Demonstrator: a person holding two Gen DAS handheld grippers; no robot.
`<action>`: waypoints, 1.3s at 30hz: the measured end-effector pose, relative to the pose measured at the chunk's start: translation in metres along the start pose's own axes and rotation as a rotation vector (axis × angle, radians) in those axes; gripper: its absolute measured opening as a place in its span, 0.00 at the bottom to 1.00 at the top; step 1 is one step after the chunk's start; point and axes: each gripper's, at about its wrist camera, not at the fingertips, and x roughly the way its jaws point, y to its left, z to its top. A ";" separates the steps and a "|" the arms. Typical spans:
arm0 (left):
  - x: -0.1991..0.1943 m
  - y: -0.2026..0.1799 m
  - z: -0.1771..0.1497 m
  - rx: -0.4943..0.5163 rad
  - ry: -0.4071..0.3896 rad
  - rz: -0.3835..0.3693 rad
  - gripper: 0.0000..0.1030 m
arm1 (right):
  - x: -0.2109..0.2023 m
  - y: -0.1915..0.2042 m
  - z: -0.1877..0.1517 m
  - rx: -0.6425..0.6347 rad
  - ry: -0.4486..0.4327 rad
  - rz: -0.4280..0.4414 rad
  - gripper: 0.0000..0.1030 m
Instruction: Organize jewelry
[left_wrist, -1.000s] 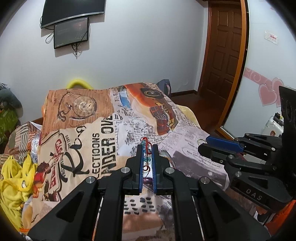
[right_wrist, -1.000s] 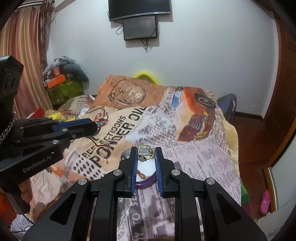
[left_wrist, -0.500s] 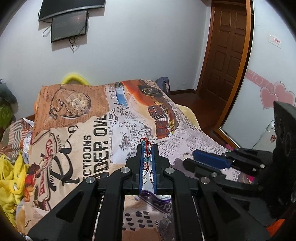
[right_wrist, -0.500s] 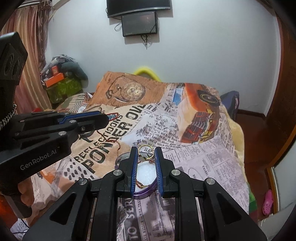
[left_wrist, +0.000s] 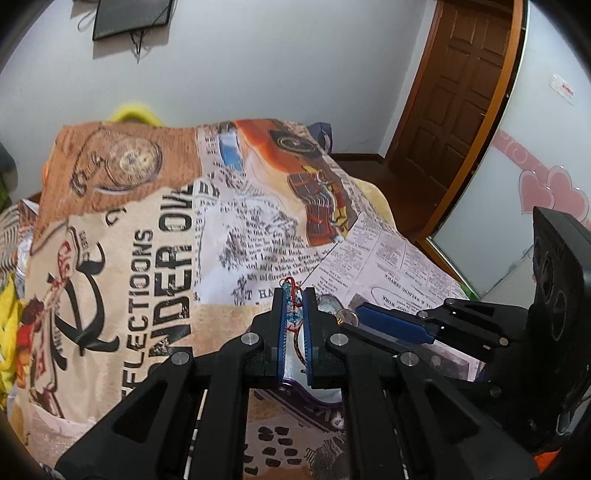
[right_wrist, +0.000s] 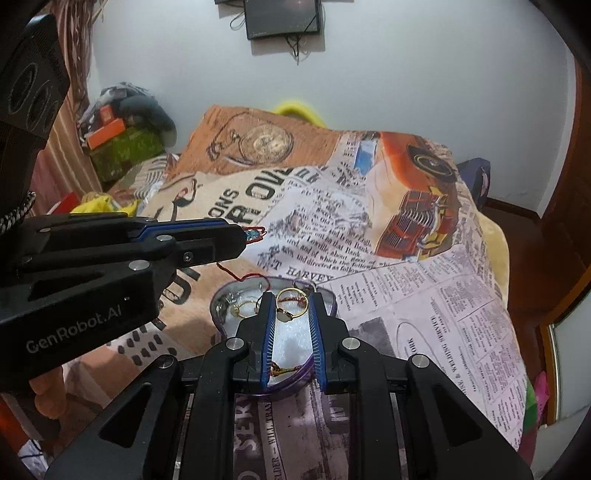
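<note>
My left gripper (left_wrist: 293, 295) is shut on a red cord bracelet with blue beads (left_wrist: 291, 299); the cord hangs down toward the box. It also shows in the right wrist view (right_wrist: 255, 233). My right gripper (right_wrist: 291, 306) is shut on a gold ring (right_wrist: 291, 303) and holds it just over a purple-rimmed jewelry box (right_wrist: 221, 295) with a white lining. The box lies on the bed and holds a gold earring (right_wrist: 242, 308) and a reddish cord (right_wrist: 275, 369). In the left wrist view the right gripper (left_wrist: 349, 317) sits close to the right of my left fingers, over the box (left_wrist: 314, 398).
The bed is covered by a newspaper-print blanket (right_wrist: 424, 295). Clothes and boxes (right_wrist: 118, 144) are piled at the far left. A wooden door (left_wrist: 454, 92) stands at the right, a dark screen (right_wrist: 282, 16) hangs on the wall.
Both grippers have come down and closer together over the jewelry box. The ring now sits just above the white lining, and the bracelet's cord reaches the box rim.
</note>
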 end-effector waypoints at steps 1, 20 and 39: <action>0.003 0.002 -0.001 -0.007 0.011 -0.006 0.06 | 0.002 0.000 -0.001 0.001 0.008 0.003 0.16; 0.005 0.003 -0.009 0.020 0.059 0.024 0.09 | 0.017 0.000 -0.005 0.006 0.081 0.018 0.16; -0.131 -0.020 -0.006 0.043 -0.207 0.068 0.31 | -0.082 0.016 0.017 0.007 -0.144 -0.076 0.33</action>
